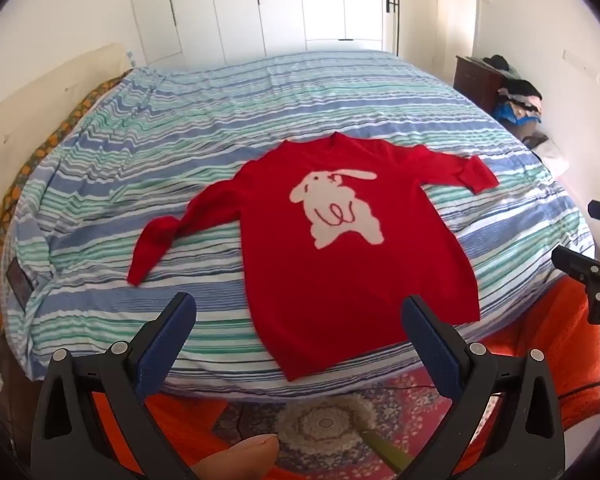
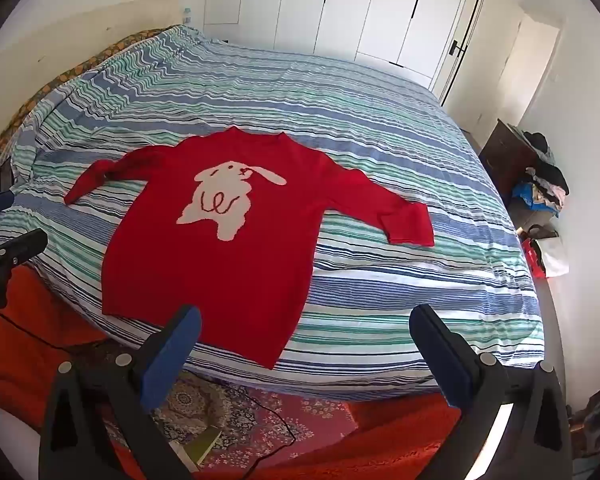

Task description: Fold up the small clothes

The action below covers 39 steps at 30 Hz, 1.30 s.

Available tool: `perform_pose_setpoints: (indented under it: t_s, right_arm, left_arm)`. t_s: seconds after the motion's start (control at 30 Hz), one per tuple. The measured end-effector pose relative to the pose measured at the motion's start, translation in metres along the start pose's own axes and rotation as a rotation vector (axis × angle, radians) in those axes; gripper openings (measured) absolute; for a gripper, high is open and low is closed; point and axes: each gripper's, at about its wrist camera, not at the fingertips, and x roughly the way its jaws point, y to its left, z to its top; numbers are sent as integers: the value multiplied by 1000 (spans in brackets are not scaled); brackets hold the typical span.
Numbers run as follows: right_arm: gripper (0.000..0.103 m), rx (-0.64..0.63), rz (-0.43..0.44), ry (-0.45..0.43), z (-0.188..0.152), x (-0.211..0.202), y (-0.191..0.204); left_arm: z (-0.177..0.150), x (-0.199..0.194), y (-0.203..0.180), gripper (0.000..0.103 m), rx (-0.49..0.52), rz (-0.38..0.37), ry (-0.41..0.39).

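Observation:
A small red sweater [image 1: 340,256] [image 2: 220,264] with a white rabbit on its chest lies flat and face up on the striped bed, sleeves spread to both sides and hem toward me. My left gripper [image 1: 300,320] hovers wide open over the near edge of the bed, just short of the hem, nothing between its blue pads. Held open as well, my right gripper [image 2: 306,328] hangs over the hem's right corner and grips nothing. In the left wrist view the right gripper [image 1: 580,268] shows at the right edge. The left gripper [image 2: 8,240] shows at the left edge of the right wrist view.
The bed cover [image 1: 260,100] [image 2: 380,128] is blue, green and white striped. A patterned rug [image 1: 332,420] and orange fabric [image 2: 28,352] lie on the floor by the near edge. A dark cabinet [image 2: 504,152] piled with clothes stands at the right wall. White wardrobe doors [image 1: 280,4] line the back.

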Motion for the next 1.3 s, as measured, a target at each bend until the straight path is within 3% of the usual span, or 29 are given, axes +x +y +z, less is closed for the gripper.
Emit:
perform_pose_setpoints:
  t_s: [1.3]
  right_arm:
    - [103,4,19,7,-7,-8,12]
  left_arm:
    - [-16,-6,2,102,-6,12,-8]
